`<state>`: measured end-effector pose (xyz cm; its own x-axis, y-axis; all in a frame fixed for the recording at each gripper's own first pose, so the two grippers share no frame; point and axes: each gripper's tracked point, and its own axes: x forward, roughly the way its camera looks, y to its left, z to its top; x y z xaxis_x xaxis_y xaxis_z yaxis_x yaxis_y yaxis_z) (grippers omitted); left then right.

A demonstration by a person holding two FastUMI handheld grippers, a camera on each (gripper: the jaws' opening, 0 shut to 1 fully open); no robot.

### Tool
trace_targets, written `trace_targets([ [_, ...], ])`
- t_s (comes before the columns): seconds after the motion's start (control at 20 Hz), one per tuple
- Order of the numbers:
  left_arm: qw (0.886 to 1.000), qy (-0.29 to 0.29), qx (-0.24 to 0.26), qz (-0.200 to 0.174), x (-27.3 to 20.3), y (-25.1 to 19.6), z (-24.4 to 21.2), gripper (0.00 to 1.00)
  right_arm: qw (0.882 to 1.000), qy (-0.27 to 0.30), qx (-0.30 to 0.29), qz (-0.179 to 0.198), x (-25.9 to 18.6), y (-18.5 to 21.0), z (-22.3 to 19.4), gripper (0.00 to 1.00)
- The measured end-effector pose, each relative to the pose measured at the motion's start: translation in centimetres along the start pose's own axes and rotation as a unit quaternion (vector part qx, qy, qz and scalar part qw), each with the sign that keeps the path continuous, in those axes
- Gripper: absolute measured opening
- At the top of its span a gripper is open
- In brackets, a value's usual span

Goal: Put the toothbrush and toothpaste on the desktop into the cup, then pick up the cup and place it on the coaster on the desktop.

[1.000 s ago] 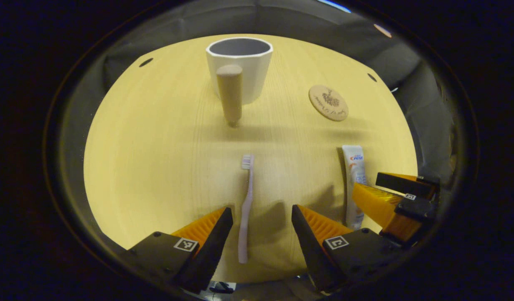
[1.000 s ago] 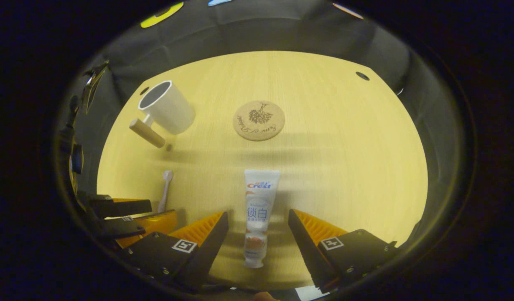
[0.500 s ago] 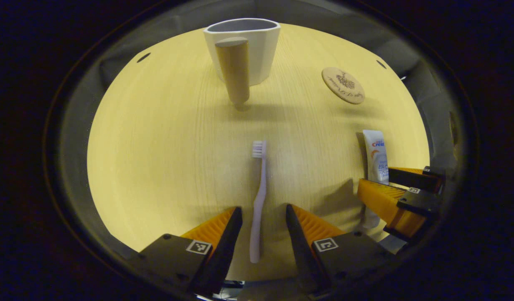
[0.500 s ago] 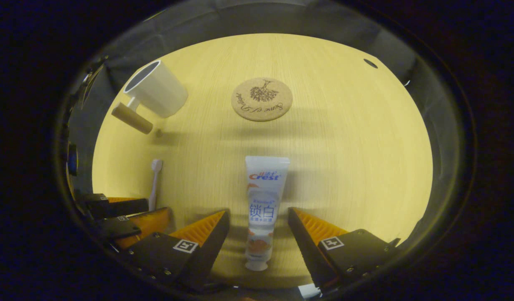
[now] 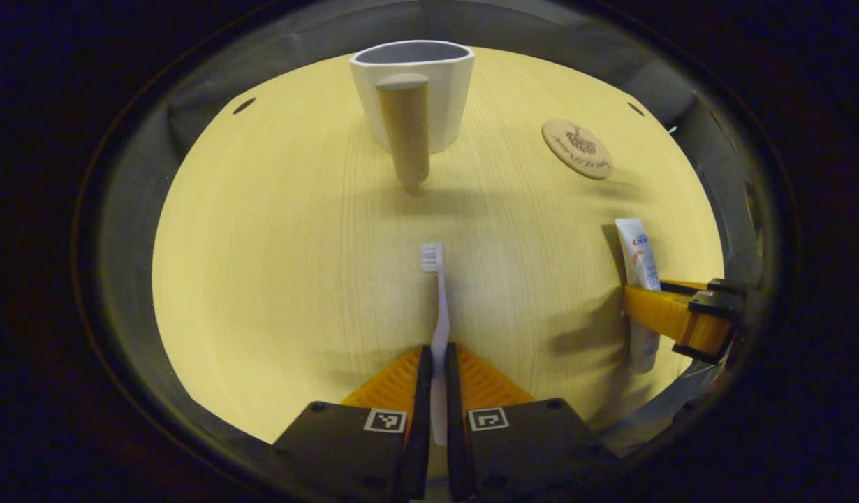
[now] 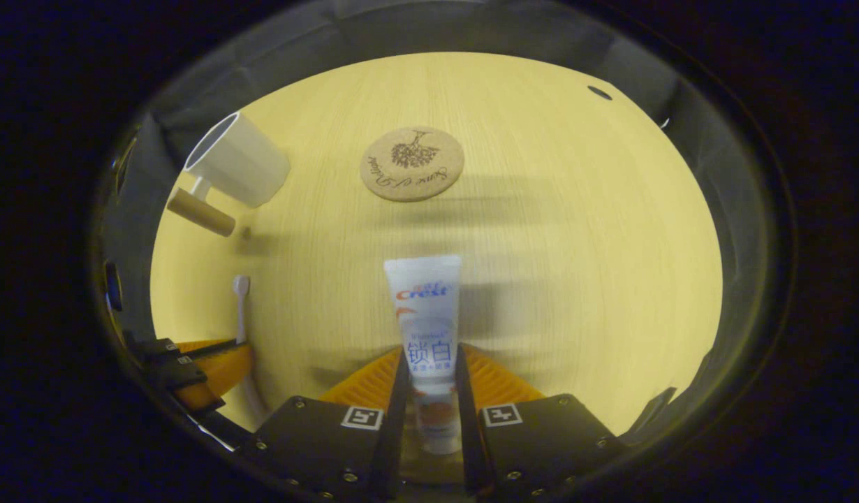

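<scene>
In the left gripper view, the toothbrush point(image 5: 438, 328) is seen clamped near its handle end between the closed fingers of the left gripper point(image 5: 433, 363), a hold judged to be made ready for the lift toward the cup point(image 5: 413, 91). The brush lies flat on the desktop point(image 5: 276, 265), its long axis running straight ahead, bristle head pointed at the cup's wooden handle point(image 5: 405, 129). The coaster point(image 5: 577, 148) is left bare, well to the cup's right.

In the right gripper view, the toothpaste point(image 6: 426, 328) is shown pinched across its lower body by the drawn-together fingers of the right gripper point(image 6: 429, 381), cap end nearest the camera and flat crimped end pointed toward the coaster point(image 6: 411, 163). The tube's long axis is aligned with the fingers. The cup point(image 6: 237, 170) stands empty far left, so neither item is judged delivered yet.
</scene>
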<state>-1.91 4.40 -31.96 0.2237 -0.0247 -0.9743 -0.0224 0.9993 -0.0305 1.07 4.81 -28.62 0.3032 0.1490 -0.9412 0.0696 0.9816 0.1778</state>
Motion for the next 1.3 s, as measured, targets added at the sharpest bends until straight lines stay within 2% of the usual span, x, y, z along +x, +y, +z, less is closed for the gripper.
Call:
trace_targets([
  [0.05, 1.000, -0.004, 0.001, -0.001, 0.0, -0.1, 0.1, 0.18, 1.000, -0.006, 0.016, 0.001, -0.1, -0.3, 0.1, 0.37],
  [0.1, 1.000, -0.006, 0.004, -0.002, 0.0, 0.0, 0.1, 0.18, 0.999, -0.009, 0.029, 0.013, 0.0, 0.0, 0.1, 0.27],
  [0.15, 1.000, -0.017, -0.001, -0.006, 0.3, -0.2, 0.0, 0.08, 0.999, -0.014, 0.038, 0.024, -0.2, 0.1, 0.1, 0.27],
  [0.2, 1.000, -0.021, 0.003, -0.009, -0.1, -0.2, 0.2, 0.13, 0.998, -0.020, 0.052, 0.030, 0.0, -0.2, 0.3, 0.27],
  [0.25, 1.000, -0.026, 0.007, -0.013, -0.1, -0.2, 0.2, 0.13, 0.997, -0.020, 0.061, 0.046, 0.3, 0.2, 0.4, 0.18],
  [0.5, 0.998, -0.060, -0.006, -0.032, -0.7, -0.5, 0.4, 0.13, 0.992, -0.035, 0.099, 0.077, -1.2, -0.2, 0.0, 0.18],
  [0.75, 0.991, -0.125, -0.014, -0.046, -4.0, -1.5, 0.9, 0.13, 0.988, -0.094, 0.087, 0.083, -4.8, -0.7, 0.3, 0.18],
  [0.9, 0.984, -0.170, -0.014, -0.053, -6.2, -1.8, 1.4, 0.13, 0.984, -0.133, 0.065, 0.099, -7.0, 0.1, 0.8, 0.18],
  [0.95, 0.981, -0.183, -0.018, -0.058, -7.1, -2.0, 1.4, 0.19, 0.982, -0.146, 0.056, 0.103, -7.8, 0.5, 1.1, 0.18],
  [1.0, 0.978, -0.198, -0.022, -0.062, -8.0, -2.0, 1.5, 0.13, 0.981, -0.157, 0.047, 0.104, -8.5, 0.8, 1.3, 0.18],
  [1.1, 0.969, -0.234, -0.028, -0.069, -9.8, -2.1, 2.2, 0.15, 0.978, -0.177, 0.027, 0.103, -9.5, 1.3, 1.7, 0.18],
  [1.15, 0.965, -0.251, -0.028, -0.073, -10.8, -2.2, 2.5, 0.09, 0.977, -0.185, 0.021, 0.102, -10.1, 1.5, 1.9, 0.18],
  [1.3, 0.945, -0.316, -0.027, -0.075, -13.5, -1.9, 4.3, 0.09, 0.974, -0.199, 0.009, 0.108, -11.3, 2.2, 2.2, 0.18],
])
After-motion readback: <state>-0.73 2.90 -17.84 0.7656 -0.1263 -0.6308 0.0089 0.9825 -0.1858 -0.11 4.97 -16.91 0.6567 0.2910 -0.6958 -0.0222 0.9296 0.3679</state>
